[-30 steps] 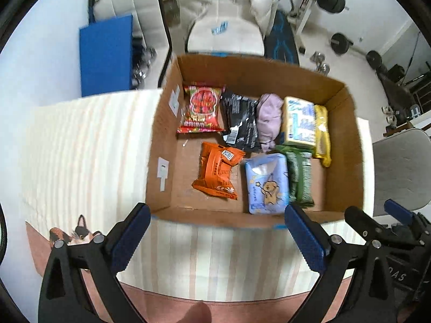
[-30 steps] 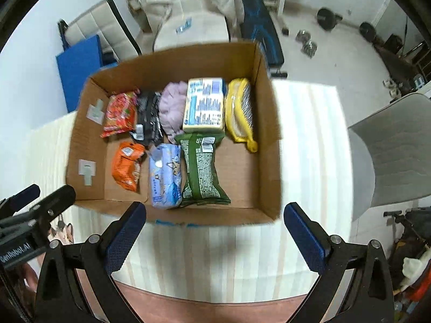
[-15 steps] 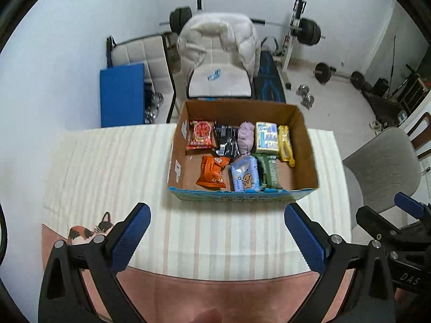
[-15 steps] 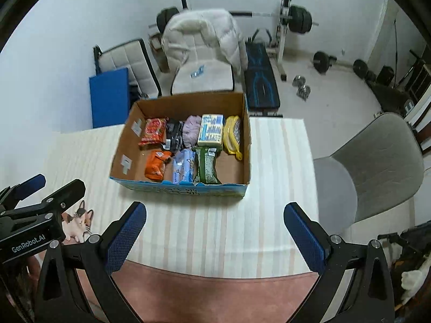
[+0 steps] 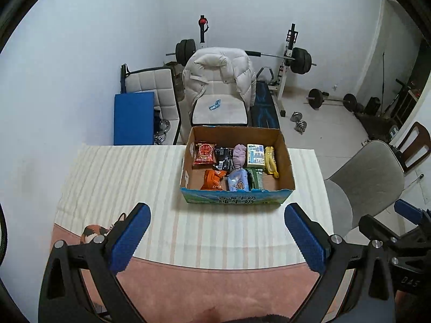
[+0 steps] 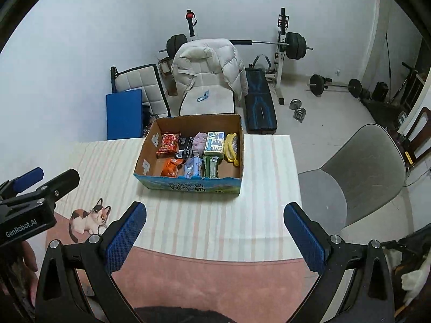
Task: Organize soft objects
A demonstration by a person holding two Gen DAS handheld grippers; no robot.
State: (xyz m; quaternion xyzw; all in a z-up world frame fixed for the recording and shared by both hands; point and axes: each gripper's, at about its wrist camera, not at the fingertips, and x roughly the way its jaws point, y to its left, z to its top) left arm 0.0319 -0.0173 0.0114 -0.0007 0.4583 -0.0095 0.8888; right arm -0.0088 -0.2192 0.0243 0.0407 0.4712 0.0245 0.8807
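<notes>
Now both grippers hover with fingers spread wide and nothing between them: the left gripper (image 5: 216, 232) and the right gripper (image 6: 215, 232), low in each frame above the striped tablecloth (image 5: 129, 177). Beyond them, at mid-frame, sits the cardboard box (image 5: 237, 200), its soft packets (image 5: 238, 181) lined up in two rows inside.

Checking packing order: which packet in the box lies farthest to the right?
The yellow packet in the cardboard box: it lies in the back row, beyond the white-and-blue pack, nearest the right wall.
</notes>
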